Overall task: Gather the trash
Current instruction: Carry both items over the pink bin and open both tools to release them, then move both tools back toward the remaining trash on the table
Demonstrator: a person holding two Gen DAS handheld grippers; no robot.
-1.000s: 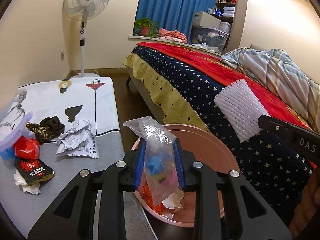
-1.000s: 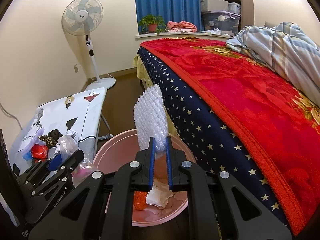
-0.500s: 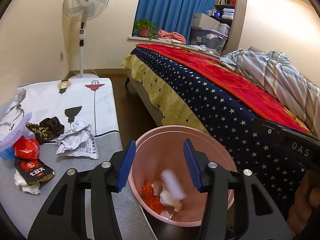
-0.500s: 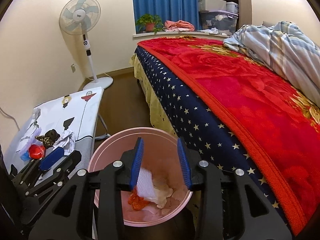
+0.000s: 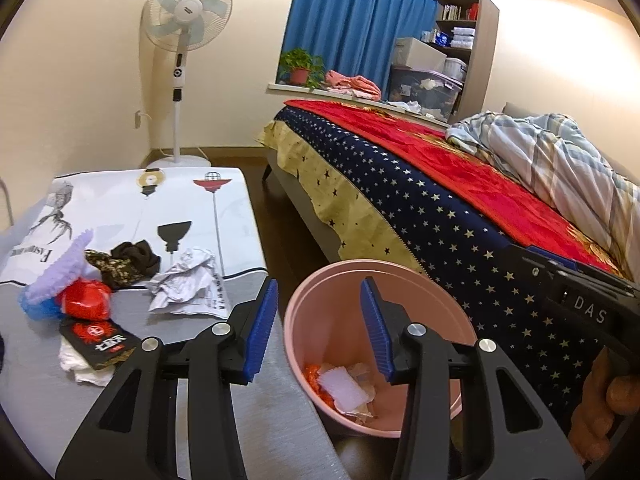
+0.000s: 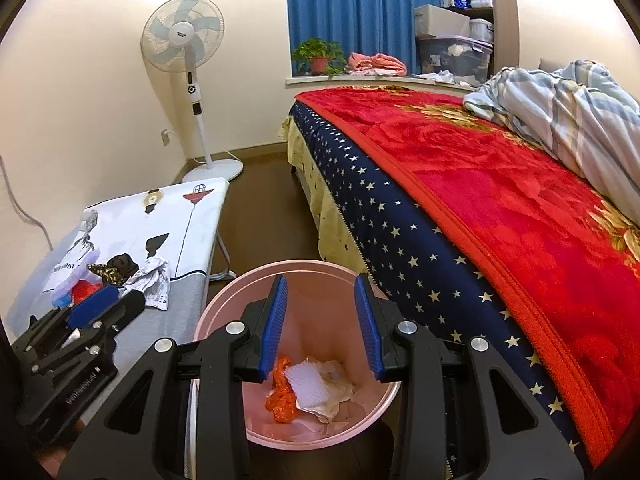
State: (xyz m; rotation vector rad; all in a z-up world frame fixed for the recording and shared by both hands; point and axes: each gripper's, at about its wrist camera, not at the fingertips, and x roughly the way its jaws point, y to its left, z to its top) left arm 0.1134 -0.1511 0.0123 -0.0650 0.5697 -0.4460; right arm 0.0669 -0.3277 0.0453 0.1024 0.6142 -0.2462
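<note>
Both grippers, left [image 5: 318, 328] closing and right [image 6: 322, 328] parted, hold nothing; trash [image 6: 316, 384] lies below in the pink bin [image 6: 224, 300].

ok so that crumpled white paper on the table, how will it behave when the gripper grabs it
The crumpled paper looks light and thin, so it should lift easily. Its loose folds will probably crush flatter between the pads. A shallow pinch on one edge may tear it or slip off.

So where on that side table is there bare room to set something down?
The far printed half of the table, beyond the crumpled paper, is bare, as is the grey near strip beside the pink bin. The left edge is crowded: red wrapper, black packet, dark cloth.
</note>
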